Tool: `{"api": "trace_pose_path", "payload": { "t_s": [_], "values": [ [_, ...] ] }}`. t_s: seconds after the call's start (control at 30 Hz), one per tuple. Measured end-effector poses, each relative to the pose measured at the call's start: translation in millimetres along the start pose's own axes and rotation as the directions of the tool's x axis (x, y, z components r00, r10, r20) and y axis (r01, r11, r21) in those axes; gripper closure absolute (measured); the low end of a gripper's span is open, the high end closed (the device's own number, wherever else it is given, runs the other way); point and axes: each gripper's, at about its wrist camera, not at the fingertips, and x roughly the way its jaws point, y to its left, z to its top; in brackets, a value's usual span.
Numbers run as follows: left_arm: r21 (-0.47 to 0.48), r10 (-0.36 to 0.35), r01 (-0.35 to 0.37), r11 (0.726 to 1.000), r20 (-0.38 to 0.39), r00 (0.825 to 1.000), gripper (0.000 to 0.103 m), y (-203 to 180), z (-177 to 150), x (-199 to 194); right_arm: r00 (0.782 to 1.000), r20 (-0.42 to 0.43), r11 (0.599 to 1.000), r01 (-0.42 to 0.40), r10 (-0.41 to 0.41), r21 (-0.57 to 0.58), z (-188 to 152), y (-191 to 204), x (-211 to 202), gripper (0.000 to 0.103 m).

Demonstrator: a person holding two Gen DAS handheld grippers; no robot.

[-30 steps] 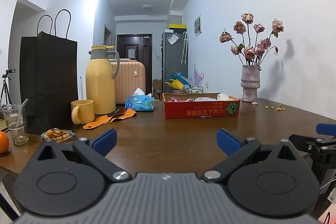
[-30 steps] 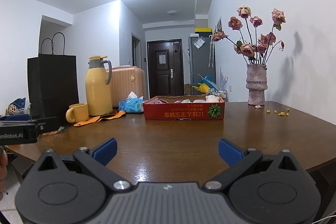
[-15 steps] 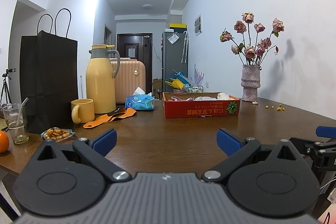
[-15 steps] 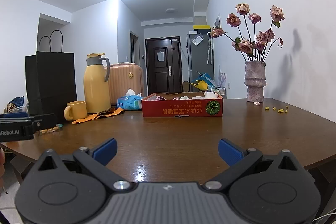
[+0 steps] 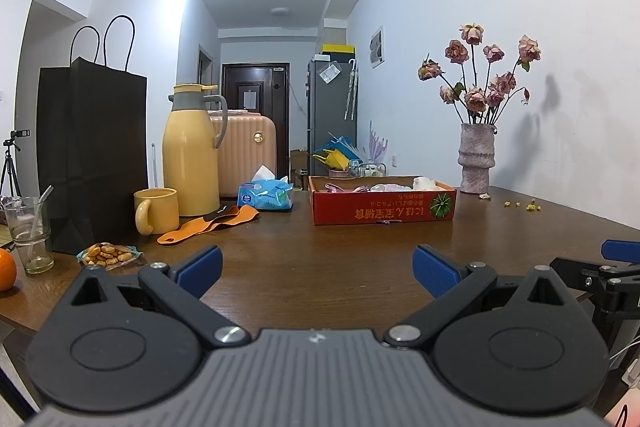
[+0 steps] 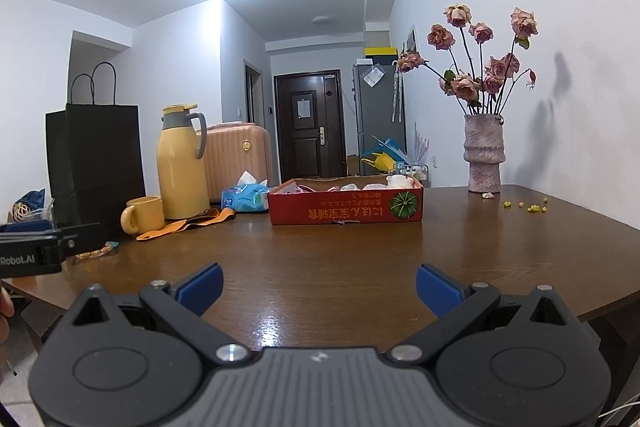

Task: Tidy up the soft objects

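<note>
Evidently both grippers are hovering with jaws spread and empty over the near table edge (image 6: 360, 287); the left gripper (image 5: 317, 267) and right gripper (image 6: 319, 285) should be approaching level toward the red cardboard box (image 6: 346, 207) at 12 o'clock, where pale soft items (image 6: 398, 181) are lying, well apart from both

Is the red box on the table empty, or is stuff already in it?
Not empty: pale soft items show above the red box rim. What they are, cannot tell.

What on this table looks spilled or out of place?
Small yellow bits lie scattered on the table near the vase, with a fallen petal at its base. An orange strap sprawls by the mug.
</note>
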Motion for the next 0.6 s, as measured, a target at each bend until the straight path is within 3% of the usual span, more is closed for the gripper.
{"api": "trace_pose_path", "payload": {
  "t_s": [0.6],
  "values": [
    [0.01,0.003,-0.003,1.0,0.034,0.999,0.0,-1.2,-1.8,-4.8,1.0,0.011,1.0,0.006,-0.006,-0.009,-2.2,0.3,-0.6,0.0]
  ]
}}
